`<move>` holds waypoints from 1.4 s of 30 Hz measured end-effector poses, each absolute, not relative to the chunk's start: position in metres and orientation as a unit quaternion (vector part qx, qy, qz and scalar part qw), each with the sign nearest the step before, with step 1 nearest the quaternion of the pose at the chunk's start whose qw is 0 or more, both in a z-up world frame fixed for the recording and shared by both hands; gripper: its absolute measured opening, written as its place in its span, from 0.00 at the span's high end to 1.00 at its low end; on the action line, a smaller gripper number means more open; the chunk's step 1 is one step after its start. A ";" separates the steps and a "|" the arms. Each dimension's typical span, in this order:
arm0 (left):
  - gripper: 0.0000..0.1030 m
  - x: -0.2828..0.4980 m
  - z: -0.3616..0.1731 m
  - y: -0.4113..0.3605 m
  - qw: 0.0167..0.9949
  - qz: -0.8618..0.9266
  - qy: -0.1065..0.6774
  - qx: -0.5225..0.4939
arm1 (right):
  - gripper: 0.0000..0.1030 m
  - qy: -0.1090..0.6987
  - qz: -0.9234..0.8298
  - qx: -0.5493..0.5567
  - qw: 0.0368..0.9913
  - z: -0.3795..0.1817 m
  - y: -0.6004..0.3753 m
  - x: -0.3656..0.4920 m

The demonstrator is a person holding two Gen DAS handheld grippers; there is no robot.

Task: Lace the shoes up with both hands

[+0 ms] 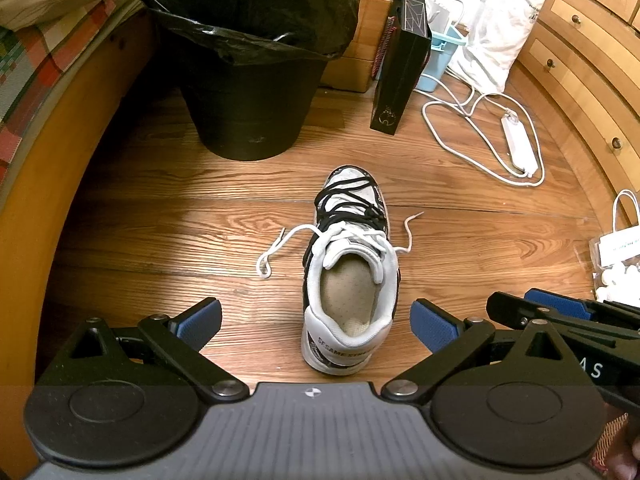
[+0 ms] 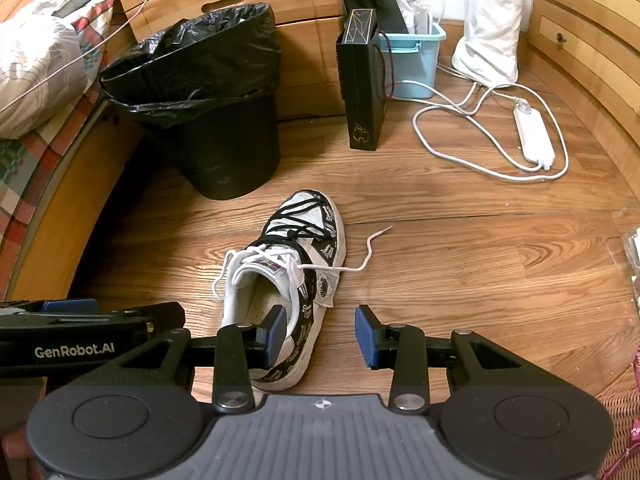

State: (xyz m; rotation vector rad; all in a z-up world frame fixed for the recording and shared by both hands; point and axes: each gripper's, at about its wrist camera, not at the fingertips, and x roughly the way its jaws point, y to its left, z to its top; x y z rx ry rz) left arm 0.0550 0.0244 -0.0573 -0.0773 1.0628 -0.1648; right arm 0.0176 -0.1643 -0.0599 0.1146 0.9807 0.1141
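Observation:
A white and black sneaker [image 1: 349,280] stands on the wood floor with its heel toward me; it also shows in the right wrist view [image 2: 296,280]. Black lacing crosses its front. A white lace comes out of the top eyelets, with one loose end [image 1: 272,254] on the floor to the left and the other end [image 2: 370,246] to the right. My left gripper [image 1: 316,322] is open wide and empty, its fingers on either side of the heel. My right gripper [image 2: 320,336] is open and empty, just right of the heel.
A black bin [image 1: 252,64] with a black liner stands beyond the shoe. A tall black box [image 1: 400,60], a blue tub [image 2: 416,60], a white power strip [image 1: 518,144] with cable and a white bag [image 2: 492,24] lie farther back. A bed frame [image 1: 52,184] runs along the left, drawers [image 1: 588,72] along the right.

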 end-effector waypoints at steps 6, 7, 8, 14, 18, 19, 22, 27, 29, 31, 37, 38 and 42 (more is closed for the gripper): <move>0.00 0.055 -0.058 0.024 0.859 -0.079 0.505 -0.037 | 0.59 0.470 0.055 0.055 0.879 -0.060 -0.164 0.017; 0.00 0.055 -0.058 0.024 0.858 -0.079 0.506 -0.037 | 0.59 0.470 0.055 0.056 0.879 -0.061 -0.164 0.017; 0.00 0.055 -0.059 0.024 0.858 -0.079 0.506 -0.038 | 0.59 0.471 0.055 0.056 0.879 -0.061 -0.164 0.017; 0.00 0.055 -0.059 0.023 0.857 -0.083 0.507 -0.040 | 0.59 0.470 0.057 0.056 0.879 -0.061 -0.165 0.017; 0.00 0.055 -0.059 0.023 0.856 -0.089 0.508 -0.041 | 0.59 0.471 0.056 0.057 0.878 -0.061 -0.165 0.016; 0.00 0.055 -0.059 0.023 0.856 -0.089 0.507 -0.041 | 0.59 0.471 0.056 0.057 0.878 -0.061 -0.165 0.016; 0.00 0.055 -0.060 0.023 0.857 -0.088 0.506 -0.041 | 0.59 0.471 0.056 0.058 0.879 -0.060 -0.165 0.016; 0.00 0.055 -0.060 0.023 0.857 -0.095 0.504 -0.044 | 0.59 0.473 0.056 0.061 0.877 -0.061 -0.165 0.015; 0.00 0.054 -0.060 0.023 0.858 -0.096 0.503 -0.044 | 0.59 0.473 0.055 0.061 0.877 -0.061 -0.166 0.016; 0.00 0.054 -0.060 0.023 0.859 -0.095 0.502 -0.042 | 0.59 0.473 0.054 0.062 0.877 -0.061 -0.166 0.015; 0.00 0.054 -0.060 0.022 0.858 -0.094 0.503 -0.042 | 0.59 0.473 0.055 0.061 0.877 -0.061 -0.166 0.015; 0.00 0.054 -0.061 0.022 0.857 -0.094 0.504 -0.043 | 0.59 0.473 0.055 0.062 0.877 -0.061 -0.167 0.015; 0.00 0.054 -0.060 0.022 0.857 -0.092 0.505 -0.045 | 0.59 0.473 0.055 0.061 0.877 -0.061 -0.166 0.015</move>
